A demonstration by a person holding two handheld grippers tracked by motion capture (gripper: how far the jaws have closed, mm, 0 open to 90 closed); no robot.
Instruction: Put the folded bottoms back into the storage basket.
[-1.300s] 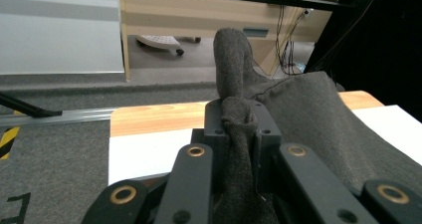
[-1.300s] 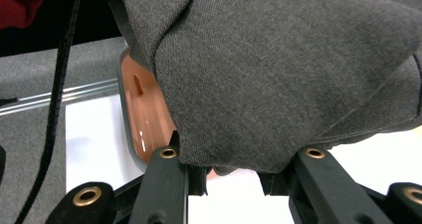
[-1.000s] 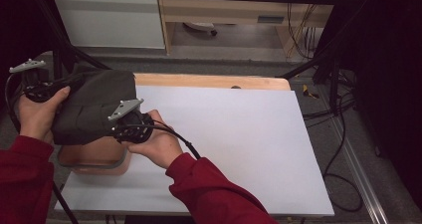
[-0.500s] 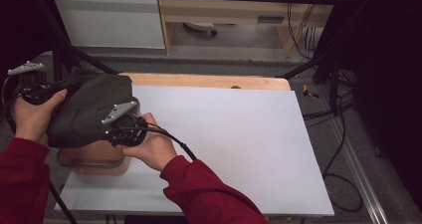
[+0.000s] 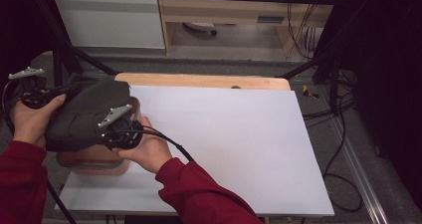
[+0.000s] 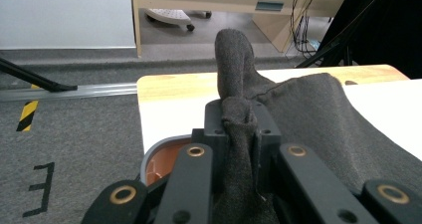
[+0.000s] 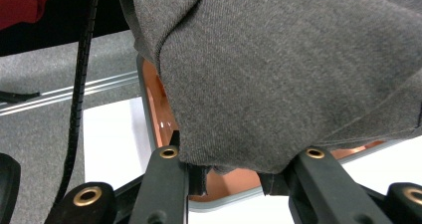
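A dark grey cloth (image 5: 87,115) of fine woven, slightly fuzzy fabric hangs bunched between the two tools above a rounded-corner orange tub (image 5: 92,159) with a grey rim, standing at the near left corner of the white table sheet (image 5: 224,139). The left gripper (image 6: 239,129) is clamped tight on a pinched fold of the cloth. The right gripper (image 7: 231,176) bites a wider bunch of its edge. The tub's smooth glossy inside, where visible, looks empty.
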